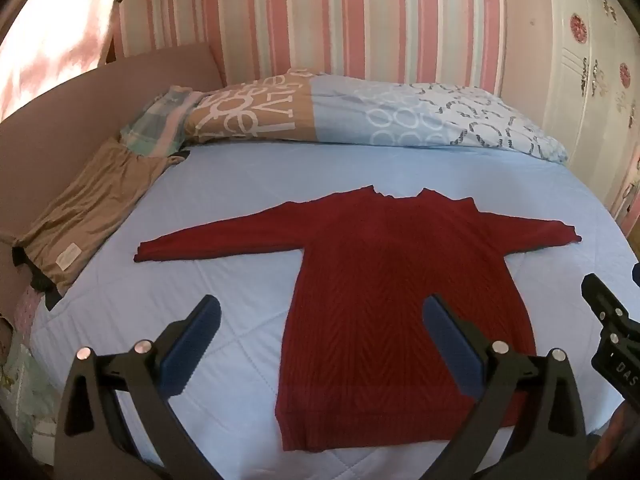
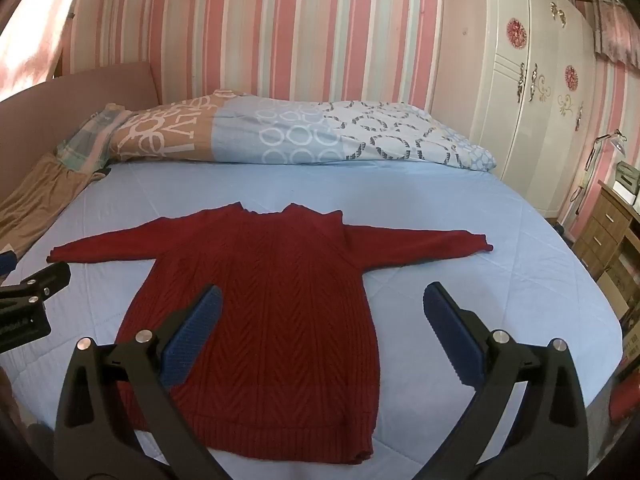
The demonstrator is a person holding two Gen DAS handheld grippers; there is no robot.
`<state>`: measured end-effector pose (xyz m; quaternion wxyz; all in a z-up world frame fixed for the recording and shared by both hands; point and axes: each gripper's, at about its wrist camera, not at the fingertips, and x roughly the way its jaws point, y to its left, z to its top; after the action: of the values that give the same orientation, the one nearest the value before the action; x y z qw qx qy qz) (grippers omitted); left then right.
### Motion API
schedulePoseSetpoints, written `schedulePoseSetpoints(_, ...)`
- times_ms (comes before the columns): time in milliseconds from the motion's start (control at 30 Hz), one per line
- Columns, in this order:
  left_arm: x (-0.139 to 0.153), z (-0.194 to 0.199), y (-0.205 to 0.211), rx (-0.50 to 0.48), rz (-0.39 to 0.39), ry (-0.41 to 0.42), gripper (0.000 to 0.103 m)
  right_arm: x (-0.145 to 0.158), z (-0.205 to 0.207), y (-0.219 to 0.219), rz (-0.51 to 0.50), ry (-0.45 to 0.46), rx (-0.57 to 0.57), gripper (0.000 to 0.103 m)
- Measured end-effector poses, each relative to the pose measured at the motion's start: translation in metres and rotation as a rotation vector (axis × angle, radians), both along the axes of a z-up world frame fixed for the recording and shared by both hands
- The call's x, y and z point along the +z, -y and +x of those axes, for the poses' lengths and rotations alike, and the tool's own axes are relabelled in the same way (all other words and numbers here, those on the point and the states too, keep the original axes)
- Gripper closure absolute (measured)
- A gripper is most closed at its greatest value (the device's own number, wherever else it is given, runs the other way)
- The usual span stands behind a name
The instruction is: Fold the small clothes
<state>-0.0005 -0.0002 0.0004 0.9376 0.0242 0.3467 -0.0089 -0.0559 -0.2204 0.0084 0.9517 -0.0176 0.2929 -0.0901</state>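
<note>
A dark red knitted sweater (image 1: pixel 384 280) lies flat on the light blue bed sheet (image 1: pixel 240 184), both sleeves spread out, hem nearest me. It also shows in the right wrist view (image 2: pixel 280 300). My left gripper (image 1: pixel 320 312) is open and empty, held above the sweater's lower left side. My right gripper (image 2: pixel 320 304) is open and empty, above the sweater's lower right side. Each gripper shows at the edge of the other's view: the right gripper (image 1: pixel 612 328) at the right, the left gripper (image 2: pixel 28 300) at the left.
A folded patterned duvet (image 1: pixel 360 112) lies across the head of the bed. A tan garment (image 1: pixel 88 208) lies at the left edge by the pink headboard (image 1: pixel 60 112). A white wardrobe (image 2: pixel 532 80) and a wooden drawer unit (image 2: pixel 608 232) stand to the right.
</note>
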Motion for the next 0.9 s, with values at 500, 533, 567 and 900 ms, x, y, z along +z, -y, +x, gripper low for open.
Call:
schedulePoseSetpoints(500,0.0017,0.0011,0.0016,0.005,0.01,0.006,0.002,0.0001,0.0013,0.0018,0.006,0.007,0.002,0.003)
schedulePoseSetpoints(533,0.0009,0.0013,0.0022,0.003,0.01,0.005,0.002,0.0007,0.0014,0.0003,0.005,0.007,0.002,0.003)
schedulePoseSetpoints(567,0.0012,0.0005,-0.0018,-0.003,0.008,0.004,0.002,0.0006,0.0016,0.0004,0.006,0.007,0.002,0.003)
schedulePoseSetpoints(900,0.0093,-0.0032,0.0049,-0.003,0.007,0.006,0.002,0.0015,0.0042,-0.0017,0.003,0.008,0.003,0.003)
